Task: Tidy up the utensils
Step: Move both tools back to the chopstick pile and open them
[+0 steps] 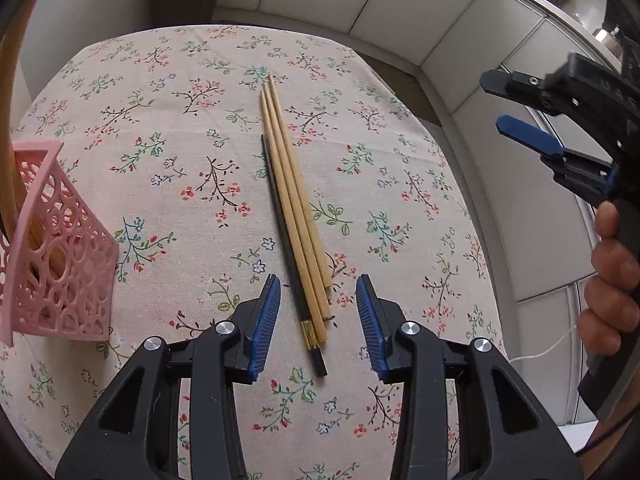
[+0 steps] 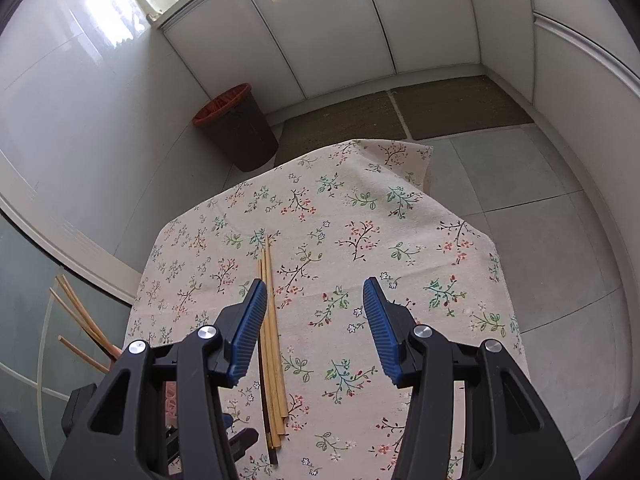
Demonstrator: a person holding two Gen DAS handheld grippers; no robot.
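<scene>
Three wooden chopsticks (image 1: 294, 200) and one black chopstick (image 1: 288, 248) lie side by side on the floral tablecloth (image 1: 180, 128). My left gripper (image 1: 318, 292) is open, its blue pads either side of the chopsticks' near ends, just above them. A pink lattice holder (image 1: 60, 264) stands at the left with wooden chopsticks in it. My right gripper (image 2: 316, 300) is open and empty, held above the table; it also shows at the right of the left wrist view (image 1: 516, 100). The chopsticks (image 2: 272, 360) lie below its left finger.
A brown bin with a red rim (image 2: 236, 128) stands on the floor beyond the table. White cabinets (image 2: 320, 20) line the walls. The chopsticks in the holder (image 2: 80, 328) stick up at the left. The table's cloth edge (image 2: 508, 300) drops off at the right.
</scene>
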